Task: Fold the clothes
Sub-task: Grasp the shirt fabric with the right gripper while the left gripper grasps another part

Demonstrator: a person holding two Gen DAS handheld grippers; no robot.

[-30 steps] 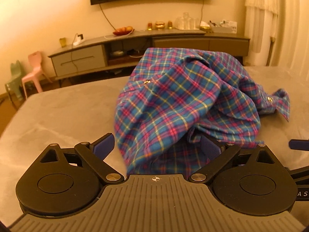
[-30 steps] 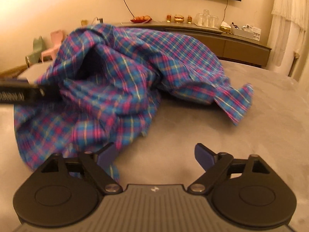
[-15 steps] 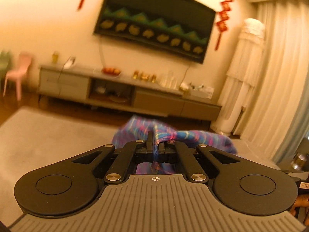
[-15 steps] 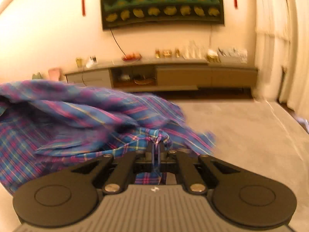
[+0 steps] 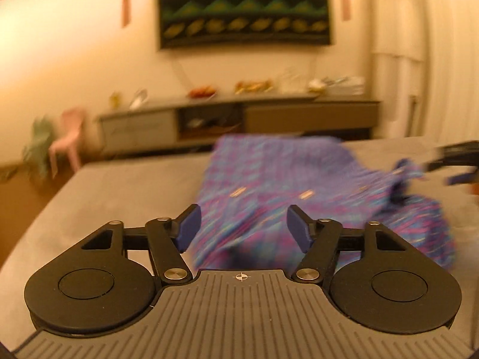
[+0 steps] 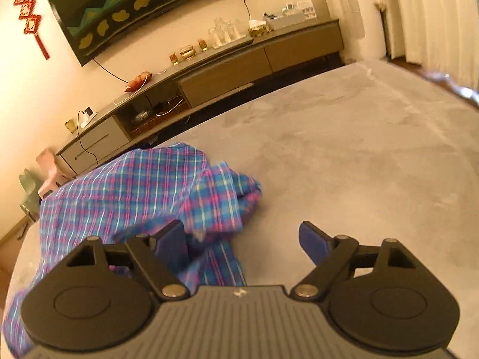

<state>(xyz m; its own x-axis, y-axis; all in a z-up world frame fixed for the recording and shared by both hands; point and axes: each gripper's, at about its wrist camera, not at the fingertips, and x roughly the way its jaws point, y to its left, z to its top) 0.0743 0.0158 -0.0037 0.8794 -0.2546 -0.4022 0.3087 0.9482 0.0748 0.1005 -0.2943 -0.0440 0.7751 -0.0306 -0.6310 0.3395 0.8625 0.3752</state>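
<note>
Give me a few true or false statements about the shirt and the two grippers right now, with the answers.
1. The left gripper is clamped on the plaid shirt. False: its jaws stand apart, gripping nothing.
2. The right gripper is open. True.
3. The shirt is neatly folded into a rectangle. False: it lies rumpled on the grey surface.
4. A pink chair stands beyond the surface. True.
5. The shirt is plain white. False: it is blue and pink plaid.

Left hand-held gripper [image 5: 242, 233] and right hand-held gripper [image 6: 242, 242] both gape wide (nothing clamped).
</note>
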